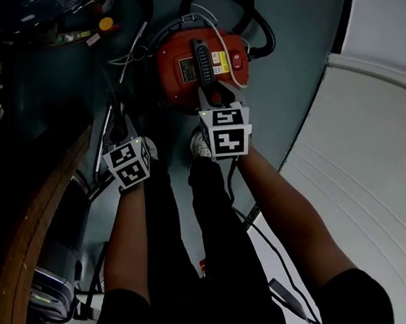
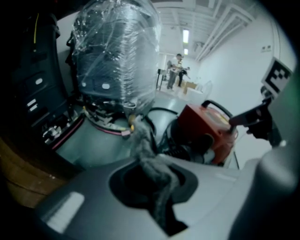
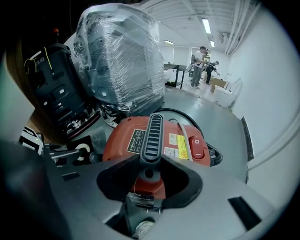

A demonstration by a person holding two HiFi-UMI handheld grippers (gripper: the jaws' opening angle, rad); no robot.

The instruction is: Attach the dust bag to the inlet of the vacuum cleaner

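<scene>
On floor [image 1: 299,50], one red vacuum cleaner [image 1: 178,69] — right gripper [image 3: 145,190] clamped on its handle [image 3: 152,133], left gripper [image 2: 157,192] pinching one grey fabric [image 2: 144,152].

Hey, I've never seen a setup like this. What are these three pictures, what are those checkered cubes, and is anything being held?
There is no robot here. A person holds a two-jaw hand tool, called a gripper, in each hand. The head view comes from a camera on the person's head, looking down at their arms and the floor. The checkered cube on each tool is part of that gripper. The other two pictures come from cameras riding on the grippers, each looking along its own jaws.

On the floor stands a red vacuum cleaner with a black hose, and beyond it a plastic-wrapped machine. The left gripper is closed on a grey fuzzy strip, perhaps the dust bag. The right gripper appears to grip the vacuum's black handle.
</scene>
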